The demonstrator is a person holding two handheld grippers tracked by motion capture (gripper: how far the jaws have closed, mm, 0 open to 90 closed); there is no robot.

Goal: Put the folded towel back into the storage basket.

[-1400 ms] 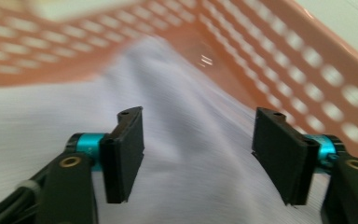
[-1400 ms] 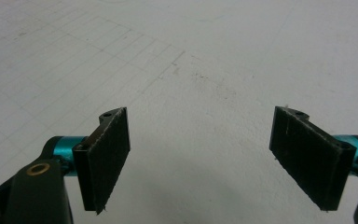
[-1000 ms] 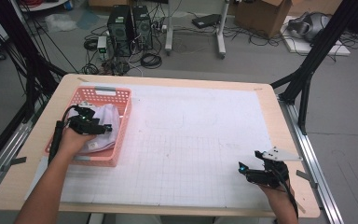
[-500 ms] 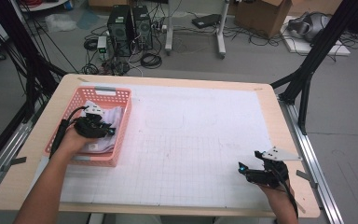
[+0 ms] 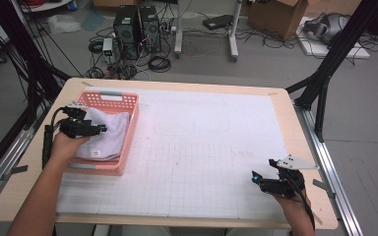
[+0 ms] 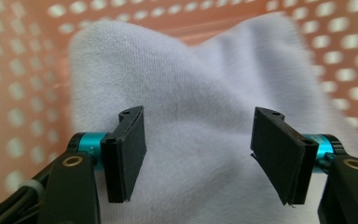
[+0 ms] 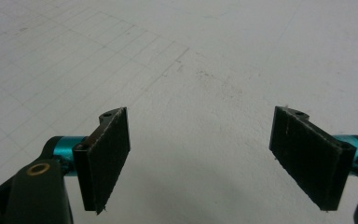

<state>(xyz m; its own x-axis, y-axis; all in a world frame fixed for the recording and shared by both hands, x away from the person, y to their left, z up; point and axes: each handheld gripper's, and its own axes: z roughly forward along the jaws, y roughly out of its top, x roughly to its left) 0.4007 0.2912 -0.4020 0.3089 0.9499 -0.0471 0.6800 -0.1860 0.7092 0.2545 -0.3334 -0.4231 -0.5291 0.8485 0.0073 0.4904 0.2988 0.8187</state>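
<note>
Left gripper (image 6: 198, 156) has just opened wide over the cloth (image 6: 191, 98) in the basket (image 5: 109, 102), gripping nothing; right gripper (image 7: 200, 158) gapes empty

I can read no text, brand, number or sign anywhere here. A small tag (image 5: 94, 153) sits on the white cloth (image 5: 106, 137) in the pink basket (image 5: 128, 142) near the tabletop's (image 5: 202, 88) left edge, but its print is too small for me to make out. The white mat (image 5: 202, 162) covering the tabletop carries only faint grid lines and outlines, no lettering.
</note>
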